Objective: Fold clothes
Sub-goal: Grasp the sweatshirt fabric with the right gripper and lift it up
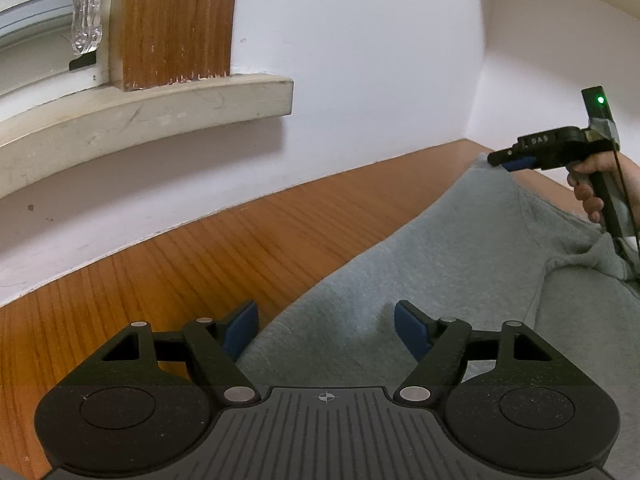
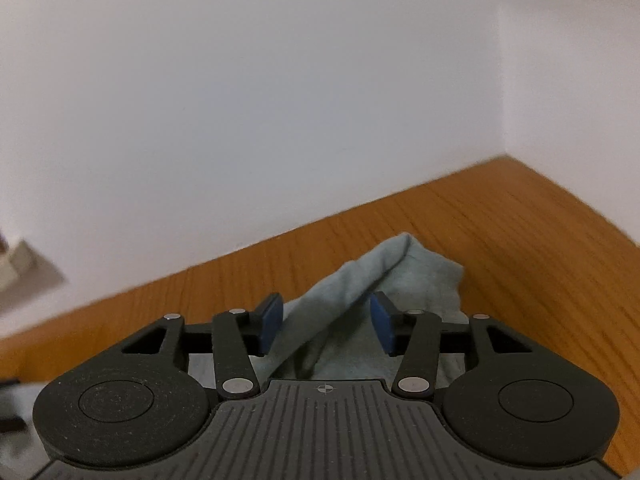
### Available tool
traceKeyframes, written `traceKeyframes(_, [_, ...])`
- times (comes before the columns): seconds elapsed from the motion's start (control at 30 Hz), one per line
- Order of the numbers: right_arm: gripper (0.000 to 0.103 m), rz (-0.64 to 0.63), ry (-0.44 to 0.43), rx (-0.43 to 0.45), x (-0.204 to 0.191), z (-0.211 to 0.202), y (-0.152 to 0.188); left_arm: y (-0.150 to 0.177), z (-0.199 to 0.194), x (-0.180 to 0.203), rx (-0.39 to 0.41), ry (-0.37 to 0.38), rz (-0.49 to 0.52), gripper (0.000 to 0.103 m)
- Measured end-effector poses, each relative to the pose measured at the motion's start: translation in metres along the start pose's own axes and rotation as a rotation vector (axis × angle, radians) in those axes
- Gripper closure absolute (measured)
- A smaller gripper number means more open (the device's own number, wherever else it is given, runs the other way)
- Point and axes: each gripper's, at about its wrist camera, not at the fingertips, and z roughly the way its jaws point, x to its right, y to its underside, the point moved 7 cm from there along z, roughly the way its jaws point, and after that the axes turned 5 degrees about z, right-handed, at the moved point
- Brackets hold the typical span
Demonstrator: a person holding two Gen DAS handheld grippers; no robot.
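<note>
A grey garment (image 1: 440,260) lies spread on the wooden table (image 1: 180,264). My left gripper (image 1: 325,320) stands open low over the garment's left edge; its left pad is over bare wood and its right pad over cloth. Nothing is pinched between them. In the right wrist view a raised fold of the garment (image 2: 416,276) peaks just ahead of my right gripper (image 2: 326,312). A ridge of cloth runs between its blue pads, which stand apart without pressing on it. Seen from the left wrist, the right gripper (image 1: 506,160) hovers over the garment's far end, held by a hand (image 1: 588,188).
White walls (image 1: 360,60) close the table's far side and meet in a corner at the right. A cream window sill (image 1: 160,108) with a wooden frame (image 1: 176,20) juts out above the table at the left. Bare wood (image 2: 520,232) shows around the garment.
</note>
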Motion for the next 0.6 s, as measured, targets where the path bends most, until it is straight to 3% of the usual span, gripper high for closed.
traceKeyframes(0.2, [0.057, 0.086, -0.115, -0.075, -0.005, 0.024, -0.004, 0.0, -0.001, -0.001, 0.003, 0.002, -0.003, 0.024])
traceKeyframes(0.23, [0.072, 0.089, -0.135, -0.075, -0.01, 0.029, -0.006, 0.0, -0.001, -0.001, 0.004, 0.002, -0.003, 0.024])
traceKeyframes(0.27, [0.093, 0.092, -0.154, -0.075, -0.015, 0.034, -0.009, 0.0, -0.001, -0.001, 0.004, 0.002, -0.003, 0.024])
traceKeyframes(0.3, [0.098, 0.092, -0.177, -0.05, -0.02, 0.035, -0.013, 0.001, -0.001, -0.001, 0.005, 0.002, -0.002, 0.024])
traceKeyframes(0.4, [0.098, 0.063, -0.217, 0.02, -0.032, 0.036, -0.023, 0.0, -0.001, -0.001, 0.005, 0.001, -0.002, 0.023])
traceKeyframes(0.5, [0.095, 0.02, -0.167, 0.007, -0.031, 0.039, -0.018, 0.0, -0.001, -0.001, 0.004, 0.002, -0.001, 0.023])
traceKeyframes(0.6, [0.067, -0.023, -0.121, -0.007, -0.027, 0.034, -0.01, 0.0, 0.0, -0.001, 0.005, 0.004, -0.002, 0.023])
